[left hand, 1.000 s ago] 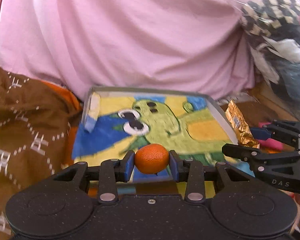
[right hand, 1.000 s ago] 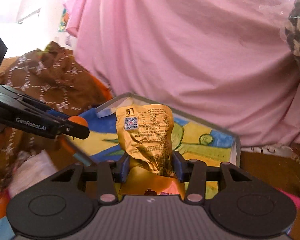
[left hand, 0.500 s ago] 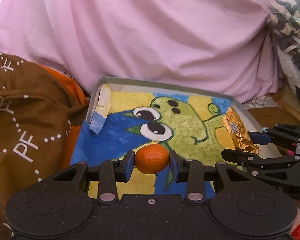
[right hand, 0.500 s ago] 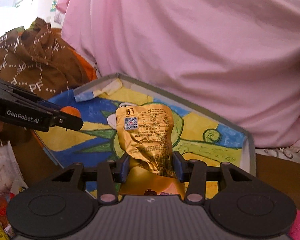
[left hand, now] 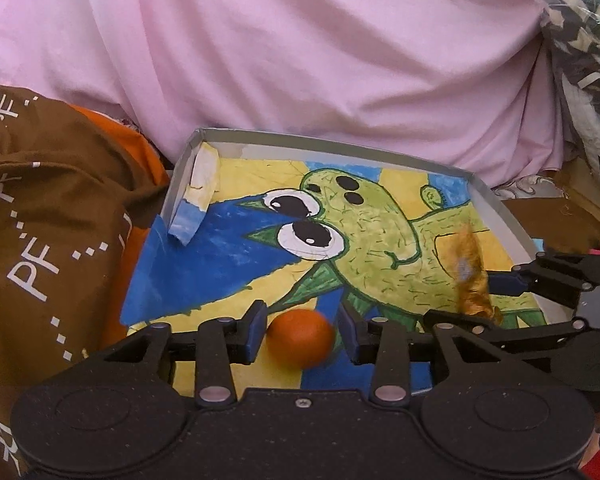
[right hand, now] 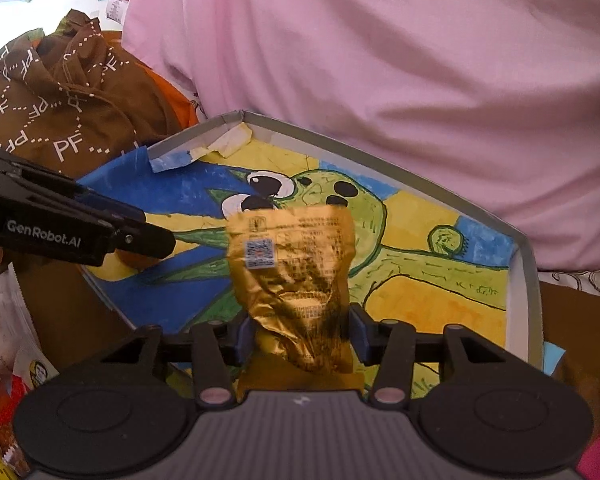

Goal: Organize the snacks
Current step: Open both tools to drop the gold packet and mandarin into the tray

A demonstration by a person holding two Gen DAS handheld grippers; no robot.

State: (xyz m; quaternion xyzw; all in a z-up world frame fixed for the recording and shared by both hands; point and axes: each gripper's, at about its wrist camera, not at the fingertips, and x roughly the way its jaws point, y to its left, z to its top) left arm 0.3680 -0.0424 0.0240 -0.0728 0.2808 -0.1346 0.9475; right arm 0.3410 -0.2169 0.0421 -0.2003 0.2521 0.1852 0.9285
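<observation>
A grey-rimmed tray lined with a painted green cartoon creature lies ahead of both grippers. My left gripper hangs over the tray's near left part. Its jaws are slightly parted, and a blurred orange sits low between the pads. My right gripper is over the tray's near right part. Its fingers stand wider than the crumpled gold snack packet, which is upright between them and blurred.
Pink fabric rises right behind the tray. Brown patterned cloth is heaped against its left side. Several snack packets lie at the near left. Black-and-cream patterned cloth is at the far right.
Both grippers moved forward over the tray. The right fingers spread away from the gold packet. The orange has dropped lower between the left pads and is blurred.
</observation>
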